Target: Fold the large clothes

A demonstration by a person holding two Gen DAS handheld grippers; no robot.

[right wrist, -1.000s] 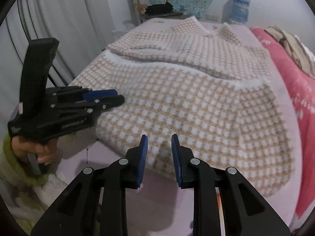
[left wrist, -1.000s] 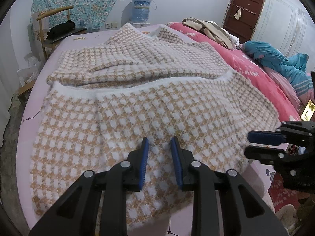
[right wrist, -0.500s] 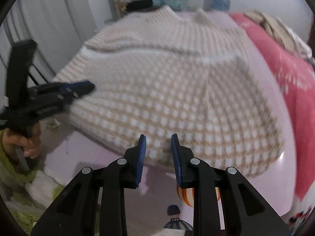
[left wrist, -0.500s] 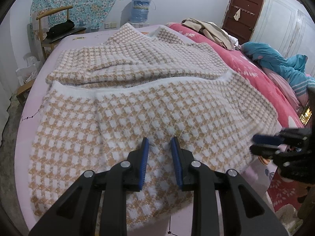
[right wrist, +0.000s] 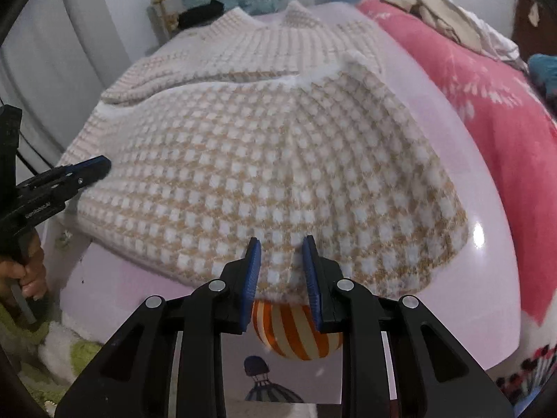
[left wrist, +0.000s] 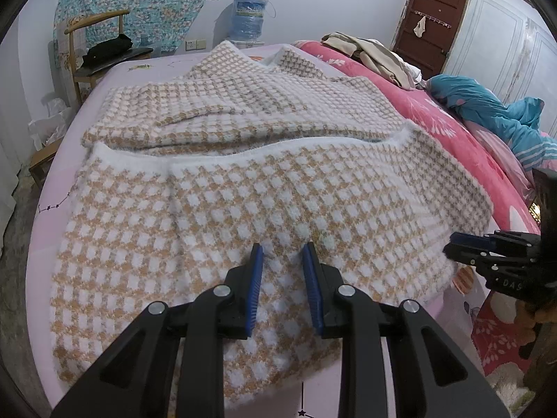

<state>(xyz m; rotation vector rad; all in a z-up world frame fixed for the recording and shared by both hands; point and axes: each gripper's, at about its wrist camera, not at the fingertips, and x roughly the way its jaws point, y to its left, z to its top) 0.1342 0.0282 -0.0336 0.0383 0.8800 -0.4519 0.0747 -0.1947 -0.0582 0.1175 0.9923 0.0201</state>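
Note:
A big tan-and-white checked knit garment (left wrist: 243, 191) lies spread on the pink bed sheet (left wrist: 115, 73), its lower half folded up over the top half. My left gripper (left wrist: 280, 247) hovers over the near hem, jaws a little apart, with nothing pinched between them. The right gripper (left wrist: 450, 249) shows at the garment's right edge in this view. In the right wrist view the right gripper (right wrist: 281, 242) stands just above the garment's (right wrist: 261, 156) near hem, open with no cloth in its jaws. The left gripper (right wrist: 102, 167) is at the left, beside the cloth's edge.
A red flowered quilt (left wrist: 417, 104) with a beige clothes pile (left wrist: 369, 52) and a blue blanket (left wrist: 487, 111) lies to the right. A wooden chair (left wrist: 101, 45) and a water bottle (left wrist: 249, 17) stand beyond the bed. A hand (right wrist: 31, 271) holds the left gripper's handle.
The right gripper has swung right along the bed's near edge, come lower and rolled; it now sits over the hem. The left gripper and the garment have not moved.

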